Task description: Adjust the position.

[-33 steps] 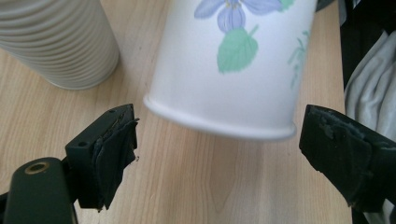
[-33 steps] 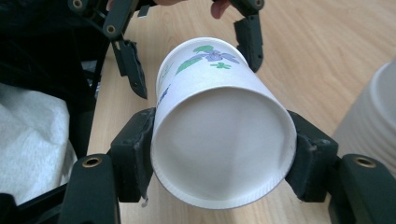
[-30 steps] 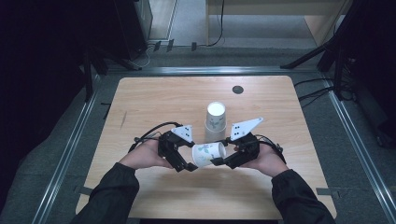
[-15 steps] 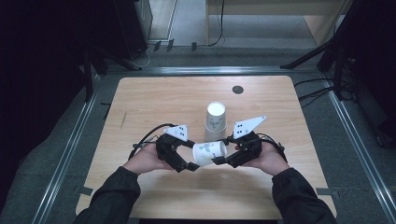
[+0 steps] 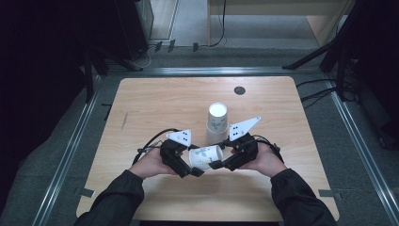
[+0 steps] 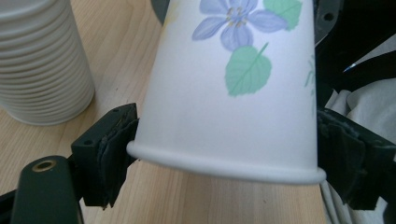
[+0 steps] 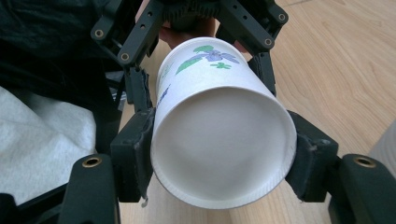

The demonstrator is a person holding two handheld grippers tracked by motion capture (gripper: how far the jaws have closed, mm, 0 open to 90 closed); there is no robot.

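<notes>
We observe a single paper cup [image 5: 205,156], white with a printed purple flower and green leaves, held on its side between two hand-held grippers near the front middle of the wooden surface [image 5: 155,101]. In the high view the left gripper [image 5: 195,170] and the right gripper [image 5: 215,165] meet at the cup from opposite sides, each held in a hand [image 5: 149,163] with a dark sleeve entering from the bottom edge. In the left gripper view the cup [image 6: 233,88] lies across the frame with its rolled rim nearest the camera, and the two black jaws stand at either side of that rim; the left-hand pad [image 6: 114,151] touches the rim, and the other jaw sits against the cup wall, so we record this gripper as clamped on the cup. In the right gripper view the cup [image 7: 219,144] presents a round recessed end to the camera, with one jaw pressed against each side of it; we record this gripper as likewise clamped on the cup. The other gripper's linkage is visible beyond the cup in that view. A stack of nested cups [image 5: 217,122] stands upright just behind the held cup, apart from it. A small dark round disc [image 5: 239,90] sits in the surface near the far edge.
</notes>
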